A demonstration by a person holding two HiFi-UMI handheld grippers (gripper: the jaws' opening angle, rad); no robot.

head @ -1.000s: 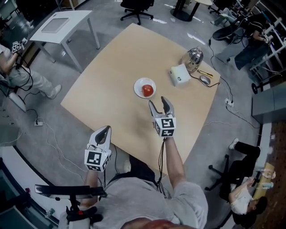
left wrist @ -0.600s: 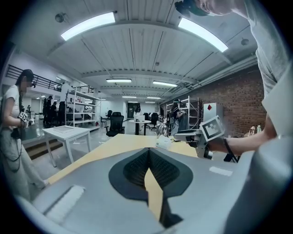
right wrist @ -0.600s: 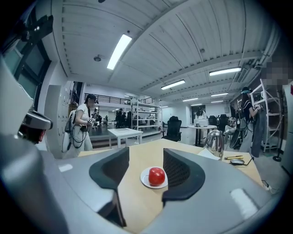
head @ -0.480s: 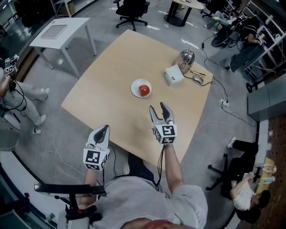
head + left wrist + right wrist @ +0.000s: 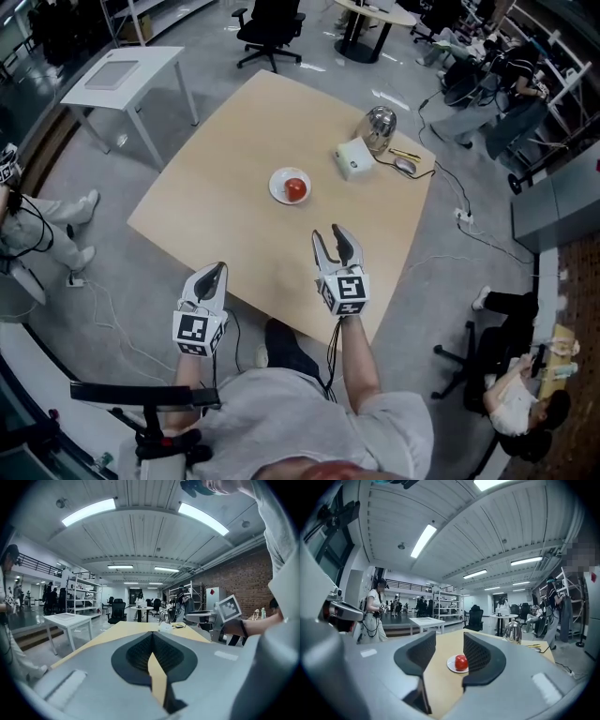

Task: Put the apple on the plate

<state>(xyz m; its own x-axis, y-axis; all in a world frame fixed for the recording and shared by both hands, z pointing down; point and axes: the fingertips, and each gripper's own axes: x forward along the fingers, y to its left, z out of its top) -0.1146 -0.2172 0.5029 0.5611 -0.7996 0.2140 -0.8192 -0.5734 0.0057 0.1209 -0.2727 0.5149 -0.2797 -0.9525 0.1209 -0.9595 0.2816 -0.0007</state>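
Apple (image 5: pixel 295 188) sitting on plate (image 5: pixel 277 178) mid-table (image 5: pixel 216 187), right gripper (image 5: pixel 334 232) hovering well short of it, jaws part open, just been closing, gripping nothing, left gripper (image 5: pixel 217 270) jaws pressing together, empty.

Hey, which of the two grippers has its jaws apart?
The right gripper: its jaws have just been closing but stand apart, with nothing between them. On the left gripper the jaws meet at the tips.

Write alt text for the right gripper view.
A red apple sits on a white plate on a table, well beyond the right gripper's parted fingers, which have just been closing with nothing between them.
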